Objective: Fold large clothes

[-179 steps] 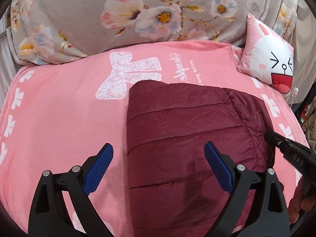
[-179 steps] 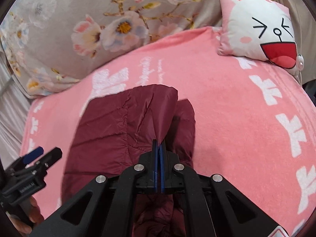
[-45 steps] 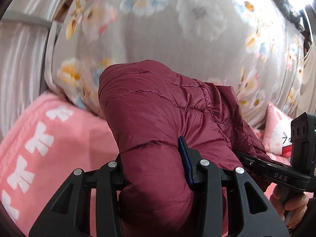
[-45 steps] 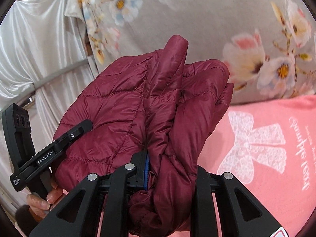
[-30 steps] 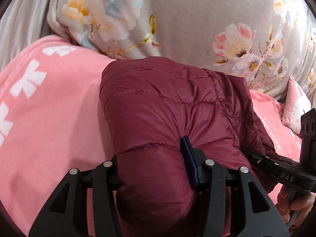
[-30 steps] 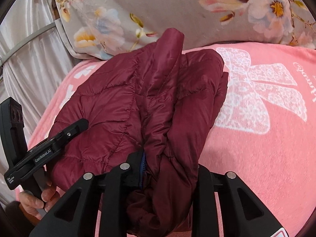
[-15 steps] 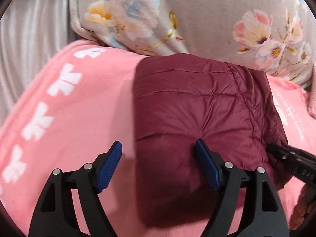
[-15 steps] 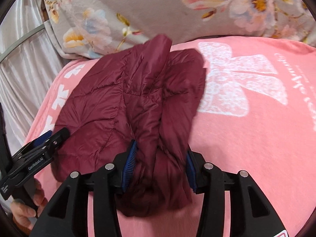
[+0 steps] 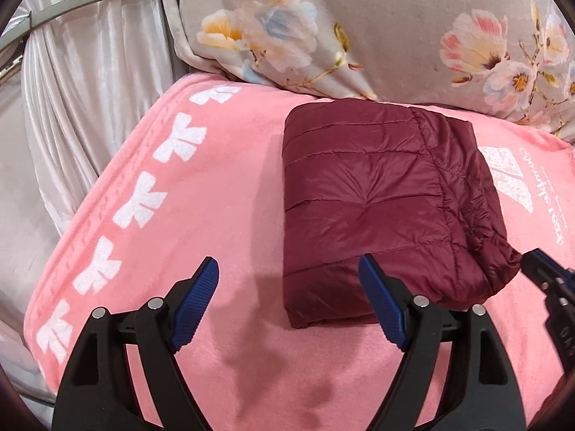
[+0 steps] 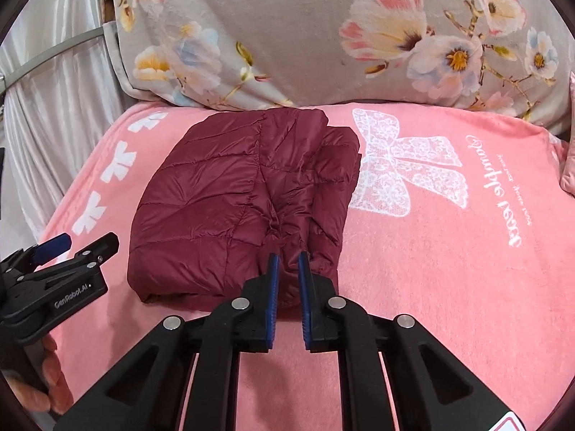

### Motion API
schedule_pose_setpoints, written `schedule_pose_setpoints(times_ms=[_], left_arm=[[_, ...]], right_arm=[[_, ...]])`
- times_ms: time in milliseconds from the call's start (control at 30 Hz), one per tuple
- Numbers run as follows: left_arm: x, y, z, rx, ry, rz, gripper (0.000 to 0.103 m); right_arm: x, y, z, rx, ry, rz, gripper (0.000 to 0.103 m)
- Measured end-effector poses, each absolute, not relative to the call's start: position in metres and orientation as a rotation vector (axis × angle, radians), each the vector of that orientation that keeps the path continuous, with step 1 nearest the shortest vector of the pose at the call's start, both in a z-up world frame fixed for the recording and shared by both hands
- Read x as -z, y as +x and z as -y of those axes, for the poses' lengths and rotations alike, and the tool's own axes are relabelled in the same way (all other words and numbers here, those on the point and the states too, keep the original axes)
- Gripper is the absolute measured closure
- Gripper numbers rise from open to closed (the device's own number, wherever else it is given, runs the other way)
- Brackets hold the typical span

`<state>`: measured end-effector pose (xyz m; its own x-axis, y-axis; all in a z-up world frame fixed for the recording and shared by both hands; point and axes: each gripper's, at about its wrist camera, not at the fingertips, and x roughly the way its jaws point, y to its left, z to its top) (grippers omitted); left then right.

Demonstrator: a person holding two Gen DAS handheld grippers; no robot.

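We have just set the folded jacket down on the pink blanket; our left gripper is spread wide and empty, our right gripper is nearly closed, loose at its hem. Folding looks finished.

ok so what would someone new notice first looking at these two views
The dark red quilted puffer jacket, folded into a compact block, lies on the pink fleece blanket with white bows, just before the grey floral cushion. The left gripper hangs wide open over the jacket's near left corner. The right gripper sits at the jacket's near edge with its blue pads only narrowly apart.
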<state>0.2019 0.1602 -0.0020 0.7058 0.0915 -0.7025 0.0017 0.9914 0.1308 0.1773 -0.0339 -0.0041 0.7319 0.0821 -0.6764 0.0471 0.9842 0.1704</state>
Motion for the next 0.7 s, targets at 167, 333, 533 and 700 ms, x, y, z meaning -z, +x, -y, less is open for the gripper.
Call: schedule_pose_setpoints(times_ms=[167,333,533,700], left_arm=[[0.015,0.216,-0.156,-0.066,0.12,-0.819,0.025],[0.041,0.232,-0.154,-0.086,0.124,-0.868,0.025],[0.061,0.241,-0.152,-0.081,0.133,-0.902,0.022],[0.074,0.245,-0.15,-0.081,0.137,-0.91,0.016]], right_arm=[[0.019,0.195,0.028,0.01,0.172,-0.791,0.097],[0.044,0.214,0.03,0.039,0.159,-0.846,0.097],[0.072,0.224,0.034,0.047,0.16,-0.915,0.098],[0.09,0.23,0.037,0.044,0.174,-0.95,0.101]])
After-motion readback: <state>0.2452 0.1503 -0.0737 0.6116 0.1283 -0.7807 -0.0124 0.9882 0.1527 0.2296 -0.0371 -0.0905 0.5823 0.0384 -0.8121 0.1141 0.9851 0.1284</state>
